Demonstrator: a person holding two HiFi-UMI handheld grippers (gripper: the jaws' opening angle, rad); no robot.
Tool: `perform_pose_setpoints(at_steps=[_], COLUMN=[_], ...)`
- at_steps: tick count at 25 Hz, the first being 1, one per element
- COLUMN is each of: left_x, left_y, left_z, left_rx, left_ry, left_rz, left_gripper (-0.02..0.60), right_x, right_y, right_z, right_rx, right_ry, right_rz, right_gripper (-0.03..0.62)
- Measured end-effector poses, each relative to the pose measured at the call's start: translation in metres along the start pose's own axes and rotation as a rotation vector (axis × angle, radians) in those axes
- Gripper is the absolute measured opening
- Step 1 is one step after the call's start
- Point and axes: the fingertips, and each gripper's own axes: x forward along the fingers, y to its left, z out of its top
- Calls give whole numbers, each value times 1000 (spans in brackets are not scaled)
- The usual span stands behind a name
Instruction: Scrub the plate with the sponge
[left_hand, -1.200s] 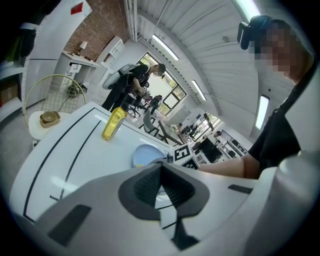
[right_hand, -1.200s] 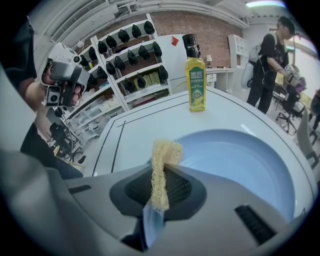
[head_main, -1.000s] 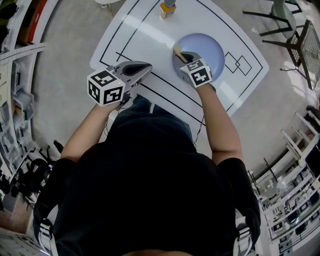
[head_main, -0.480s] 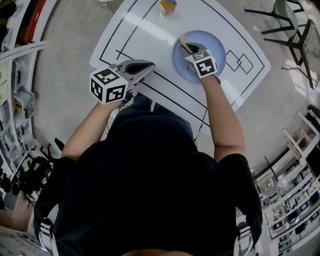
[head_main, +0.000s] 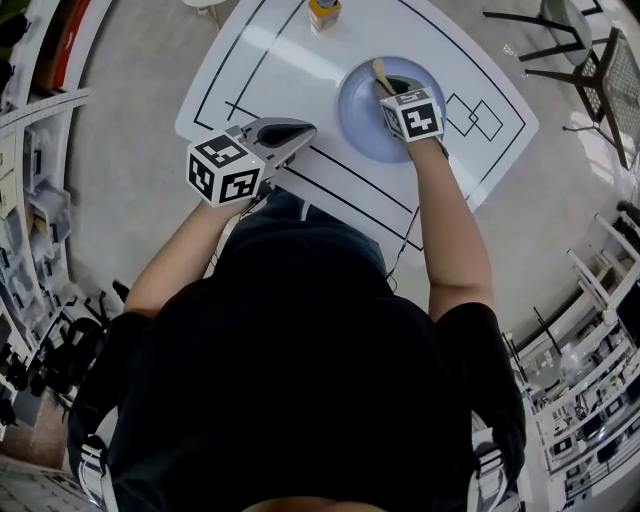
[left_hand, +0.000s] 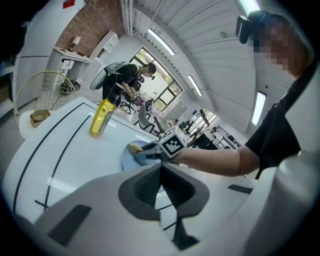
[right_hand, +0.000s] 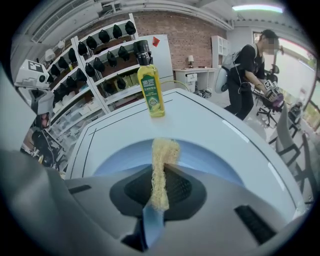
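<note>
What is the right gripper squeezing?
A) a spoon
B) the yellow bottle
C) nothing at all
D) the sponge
D: the right gripper has its jaws shut on the sponge, held over the blue plate, while the yellow bottle stands farther off, untouched.

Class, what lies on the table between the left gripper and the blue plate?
Nothing: in the head view, only bare white table separates the left gripper from the blue plate.

Yellow bottle (right_hand: 151, 92) upright on white, black-lined table (head_main: 280, 70); shelving (right_hand: 95, 60) behind; chairs (head_main: 590, 75) beside table.
</note>
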Motion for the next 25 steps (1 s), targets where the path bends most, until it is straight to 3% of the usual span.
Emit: perform_pose_setpoints(at_steps=[13, 25], left_x=[9, 14], left_y=[-7, -16], left_z=[2, 4], left_rx=[32, 54], left_ry=[9, 31], left_rz=[-7, -34], left_gripper=[8, 8], right_x=[-22, -46], right_y=[-44, -57], right_z=[-26, -58], right_rx=[82, 141], right_ry=[18, 64], right_rz=[-97, -164], right_gripper=[37, 37])
